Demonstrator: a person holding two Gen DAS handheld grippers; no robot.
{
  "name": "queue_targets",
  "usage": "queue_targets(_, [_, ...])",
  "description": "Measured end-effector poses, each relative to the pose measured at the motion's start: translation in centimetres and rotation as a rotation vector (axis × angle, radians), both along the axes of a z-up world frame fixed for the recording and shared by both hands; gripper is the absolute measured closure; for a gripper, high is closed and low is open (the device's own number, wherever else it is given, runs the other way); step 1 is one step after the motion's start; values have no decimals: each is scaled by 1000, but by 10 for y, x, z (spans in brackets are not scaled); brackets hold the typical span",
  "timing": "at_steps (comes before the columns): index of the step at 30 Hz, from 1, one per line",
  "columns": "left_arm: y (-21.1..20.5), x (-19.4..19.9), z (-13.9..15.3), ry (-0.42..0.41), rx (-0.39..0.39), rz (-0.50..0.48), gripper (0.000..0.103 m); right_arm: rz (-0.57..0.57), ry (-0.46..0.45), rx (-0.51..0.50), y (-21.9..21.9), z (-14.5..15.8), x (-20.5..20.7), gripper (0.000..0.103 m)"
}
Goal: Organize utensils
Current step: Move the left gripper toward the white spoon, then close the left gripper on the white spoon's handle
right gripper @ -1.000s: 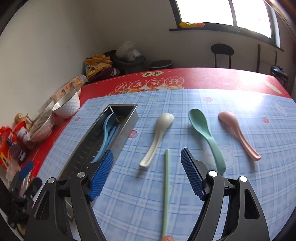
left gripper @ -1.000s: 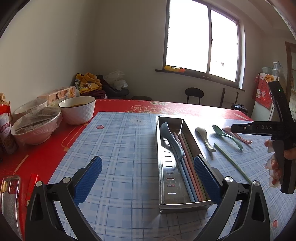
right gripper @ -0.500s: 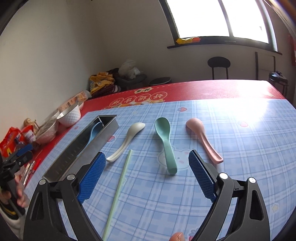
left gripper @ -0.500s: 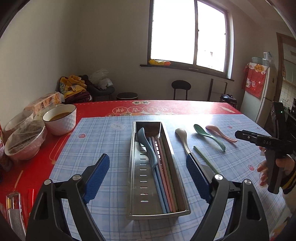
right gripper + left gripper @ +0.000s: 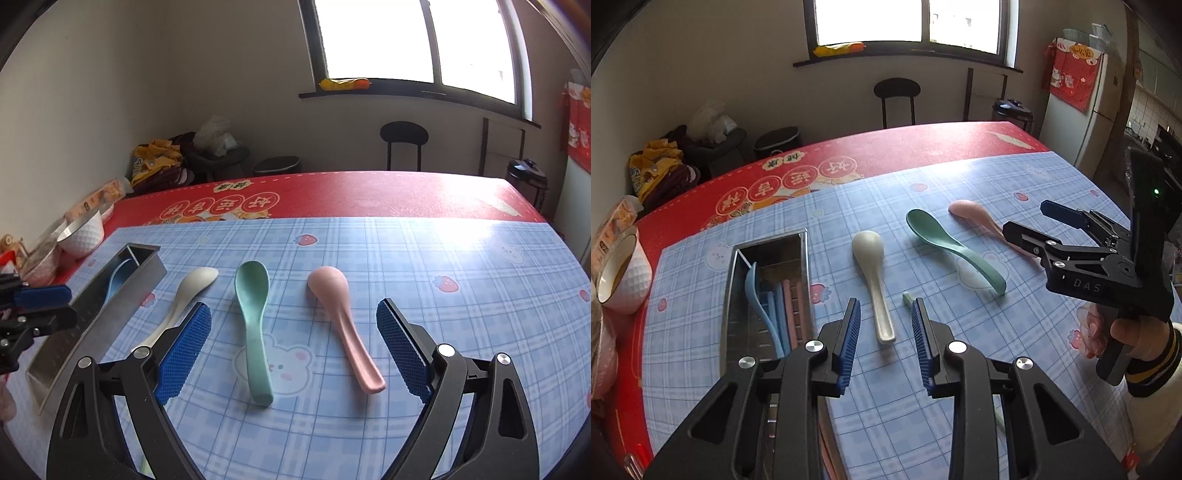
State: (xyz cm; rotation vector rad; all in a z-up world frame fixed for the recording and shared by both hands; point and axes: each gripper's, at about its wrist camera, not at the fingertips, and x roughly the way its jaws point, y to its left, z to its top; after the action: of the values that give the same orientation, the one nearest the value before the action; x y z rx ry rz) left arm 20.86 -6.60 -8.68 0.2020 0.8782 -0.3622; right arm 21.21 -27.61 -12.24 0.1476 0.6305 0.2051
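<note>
On the blue checked cloth of the desk (image 5: pixel 1052 177), three spoons lie side by side, bowls toward the window and handles toward the cameras. The cream spoon (image 5: pixel 873 280) lies nearest the steel utensil tray (image 5: pixel 733 295), its long axis running almost straight away from the left wrist camera. The green spoon (image 5: pixel 253 325) lies in the middle and the pink spoon (image 5: pixel 345 325) at the far side from the tray; in the right wrist view their handles splay slightly apart toward the near edge. A pale green chopstick (image 5: pixel 907 298) lies between the cream and green spoons, only its far tip showing beside the left gripper's right pad.

The tray stands lengthwise, parallel to the cream spoon, and holds a light blue spoon (image 5: pixel 757 291) with blue and pink chopsticks (image 5: pixel 792 310) laid along its length.

The left gripper (image 5: pixel 885 345) hangs over the cream spoon's handle end; its jaws have just been closing and stand narrow but apart, with the handle tip seen in the gap between them, and whether they touch it cannot be told. The right gripper (image 5: pixel 293 354), gripped by a hand (image 5: pixel 1123 334) in a striped cuff, has its jaws spread wide over the green and pink spoon handles, holding nothing.

A white bowl (image 5: pixel 622 273) stands on the red cloth (image 5: pixel 886 155) beyond the tray.
</note>
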Motion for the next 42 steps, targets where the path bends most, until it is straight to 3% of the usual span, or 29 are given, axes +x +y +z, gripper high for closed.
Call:
queue_targets(6, [-16,50,-27,134,-13,41,82,-47,56,106,-33,-8,4,15])
queue_targets(14, [-30,86,-58,211,41,84,82,-77,83,151,-46,-11,6,15])
queue_targets(30, [-37,93,-68,161,158,117,82,-60,102,172,-43,-15,6,15])
queue_targets(42, [-32,96,-75,164,162,143,82,-60,118,188,-43,-18,8,15])
